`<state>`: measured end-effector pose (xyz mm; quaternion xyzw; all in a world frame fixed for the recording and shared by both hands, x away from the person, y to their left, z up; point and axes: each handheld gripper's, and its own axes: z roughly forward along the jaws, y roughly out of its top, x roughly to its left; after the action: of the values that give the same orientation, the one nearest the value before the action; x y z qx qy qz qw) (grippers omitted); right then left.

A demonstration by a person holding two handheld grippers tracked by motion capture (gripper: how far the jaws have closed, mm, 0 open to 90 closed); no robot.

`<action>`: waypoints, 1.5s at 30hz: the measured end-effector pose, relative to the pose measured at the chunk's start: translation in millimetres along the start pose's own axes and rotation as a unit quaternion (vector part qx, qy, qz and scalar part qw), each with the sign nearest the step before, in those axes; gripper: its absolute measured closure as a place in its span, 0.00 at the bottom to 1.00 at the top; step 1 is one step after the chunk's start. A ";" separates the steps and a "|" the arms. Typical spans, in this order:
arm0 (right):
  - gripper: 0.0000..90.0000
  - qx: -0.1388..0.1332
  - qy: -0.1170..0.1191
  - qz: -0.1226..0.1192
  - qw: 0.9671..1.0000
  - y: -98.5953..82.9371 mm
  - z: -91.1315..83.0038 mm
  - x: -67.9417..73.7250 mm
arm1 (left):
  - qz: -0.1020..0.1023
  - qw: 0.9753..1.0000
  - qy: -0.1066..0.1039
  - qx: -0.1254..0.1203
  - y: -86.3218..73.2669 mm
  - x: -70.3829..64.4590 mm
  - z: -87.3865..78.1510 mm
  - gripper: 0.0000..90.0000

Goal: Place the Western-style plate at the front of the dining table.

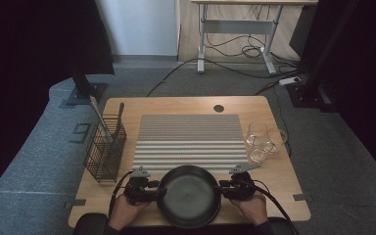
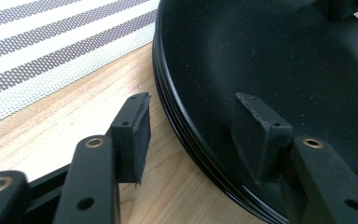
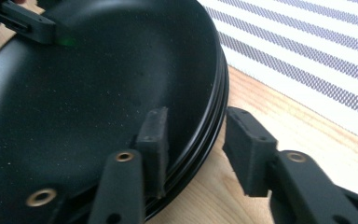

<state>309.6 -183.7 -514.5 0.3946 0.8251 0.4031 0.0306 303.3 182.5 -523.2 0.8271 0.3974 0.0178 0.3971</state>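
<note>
High view: left gripper (image 1: 159, 190) and right gripper (image 1: 219, 189), jaws apart, straddling opposite rims of the black plates (image 1: 188, 196), unclamped; next, squeezing both together for lifting.

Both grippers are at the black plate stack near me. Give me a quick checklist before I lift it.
1. Left gripper straddles the plates' rim, one jaw inside, one outside: ok.
2. Right gripper straddles the opposite rim: ok.
3. Jaws clamped on the rim: not ok, gaps show on both.
4. Stack count: cannot tell, several rims layered.
5. Striped mat bare for a landing: ok.
6. Glasses stand apart from the plates: ok.
</note>
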 end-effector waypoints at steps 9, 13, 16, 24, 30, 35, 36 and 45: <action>0.79 0.007 0.000 0.017 1.000 4.3 -0.3 0.5 | -0.015 1.000 -0.012 0.002 0.2 -2.4 3.6 0.57; 0.82 0.010 -0.007 0.017 1.000 6.5 -0.4 2.3 | -0.020 1.000 -0.009 0.002 0.6 -3.0 4.4 0.57; 0.84 0.013 -0.008 0.019 1.000 8.6 -1.9 2.7 | -0.020 1.000 -0.010 0.000 0.4 -2.8 4.5 0.57; 0.87 0.035 0.010 0.053 0.998 12.5 -5.4 -1.7 | -0.032 0.999 -0.009 -0.002 0.3 -1.8 3.4 0.60; 0.87 0.039 0.012 0.069 0.997 13.8 -4.0 -2.6 | -0.025 0.999 0.022 -0.014 3.8 -4.6 -1.5 0.75; 0.88 0.037 0.014 0.086 0.996 16.0 -0.9 -5.6 | -0.041 0.999 0.028 -0.018 5.3 -5.2 0.6 0.76; 0.88 0.037 0.014 0.086 0.996 16.0 -0.9 -5.6 | -0.041 0.999 0.028 -0.018 5.3 -5.2 0.6 0.76; 0.94 0.040 0.028 0.102 0.994 17.3 -5.4 -9.5 | -0.047 0.998 0.022 -0.020 3.5 -4.0 -0.1 0.75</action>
<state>325.0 -187.4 -501.5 0.4661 0.7966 0.3818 -0.0496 302.7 178.6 -519.6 0.7987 0.4445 0.0251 0.4049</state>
